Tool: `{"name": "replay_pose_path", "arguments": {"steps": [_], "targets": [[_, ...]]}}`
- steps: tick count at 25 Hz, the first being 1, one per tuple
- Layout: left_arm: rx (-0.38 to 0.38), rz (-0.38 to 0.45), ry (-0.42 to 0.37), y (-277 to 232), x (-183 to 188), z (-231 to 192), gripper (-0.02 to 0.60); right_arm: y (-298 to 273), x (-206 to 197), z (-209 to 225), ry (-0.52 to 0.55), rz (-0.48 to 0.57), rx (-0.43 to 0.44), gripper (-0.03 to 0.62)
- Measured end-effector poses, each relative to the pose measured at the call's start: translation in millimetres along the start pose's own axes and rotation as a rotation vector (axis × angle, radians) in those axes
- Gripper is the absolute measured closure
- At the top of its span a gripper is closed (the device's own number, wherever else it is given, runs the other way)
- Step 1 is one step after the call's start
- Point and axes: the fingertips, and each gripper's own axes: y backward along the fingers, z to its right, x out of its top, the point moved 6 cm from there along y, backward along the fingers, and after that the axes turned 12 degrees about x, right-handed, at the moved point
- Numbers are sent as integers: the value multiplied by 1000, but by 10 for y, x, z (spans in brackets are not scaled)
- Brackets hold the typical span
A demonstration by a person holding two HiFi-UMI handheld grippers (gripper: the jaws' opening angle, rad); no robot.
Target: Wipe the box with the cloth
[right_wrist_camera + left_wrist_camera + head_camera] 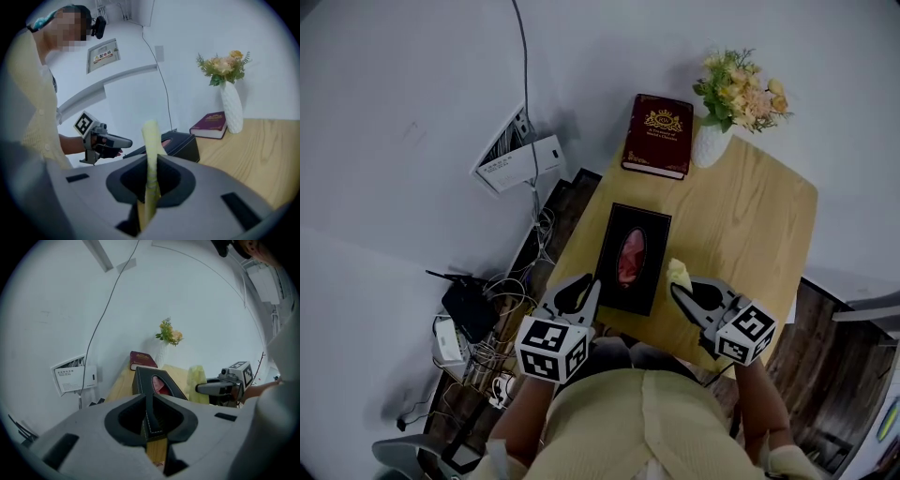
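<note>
Stitched black leather box (632, 258), limp yellow cloth (151, 140) in right gripper (677, 292)

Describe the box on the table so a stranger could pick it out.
Find the light wooden table. Toward its near edge, in front of the dark red book, lies the box. It alone is black, with an oval top opening showing pink.

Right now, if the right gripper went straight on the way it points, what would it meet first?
Most likely the black box. The right gripper, shut on the yellow cloth, points toward the box's long side, so the cloth would probably touch it before the gripper does. The depth between them is hard to judge.
</note>
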Motion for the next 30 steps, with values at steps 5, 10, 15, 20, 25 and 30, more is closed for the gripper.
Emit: {"name": "replay_pose_path", "arguments": {"steps": [5,10,15,20,25,30], "targets": [[10,-11,13,51,-64,-28,540,-28,192,307,27,24,-68,553],[16,-36,26,67,-119,-39,489,-140,300,493,36,37,-90,553],[16,-59,32,75,-144,-55,489,-253,356,612,50,24,-98,553],[3,-76,13,56,-131,-38,489,-279,423,746,66,26,-122,553],[2,-101,-19,43,-125,-39,492,-267,502,935,58,46,-149,553],[-5,-130,-2,34,-121,-56,525,-322,583,1086,65,42,-130,553]]}}
